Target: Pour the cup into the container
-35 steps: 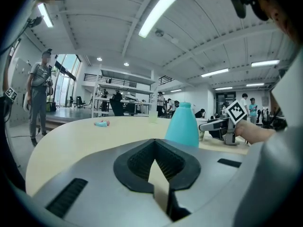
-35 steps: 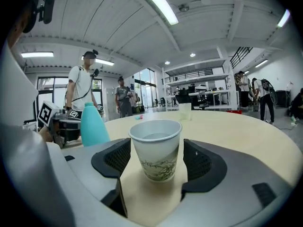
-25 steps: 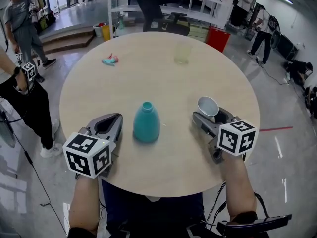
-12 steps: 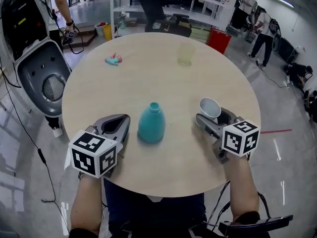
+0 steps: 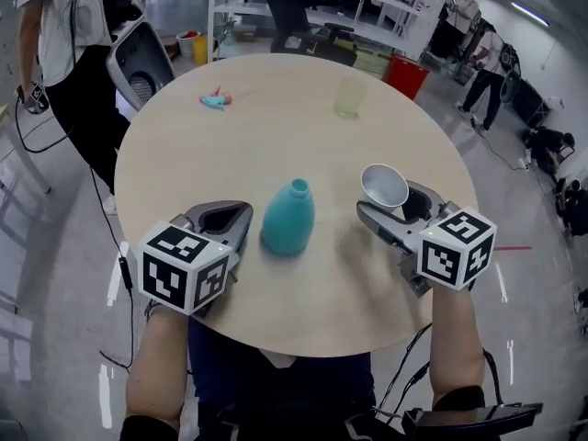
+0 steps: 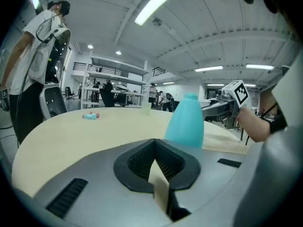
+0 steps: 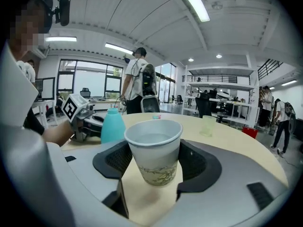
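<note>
The round table [image 5: 276,145] fills most of what I see, pale and bare apart from a few things. My left claw [image 5: 241,215] sits at the near left with its jaws drawn together on nothing. My right claw [image 5: 393,202] at the near right is clamped on the cup. Between the two claws, nearer the left one, the teal container [image 5: 288,220] stands upright on the table. It has a broad body that narrows to a small open neck. The paper cup [image 5: 384,186] is gripped by its side wall, about midway down and below the rolled rim. It leans a little toward the container and seems to hang just clear of the tabletop. I think there is liquid in it, though I cannot be sure. I judge this cup to be light and thin-walled. A harder squeeze would buckle it and slop the contents, so a mid-wall hold with mild pressure suits it. The neck is a tight target, and the container looks light enough to be nudged over. Far off stand a clear plastic cup [image 5: 350,97] and, far left, a small teal-and-pink thing [image 5: 217,99].
</note>
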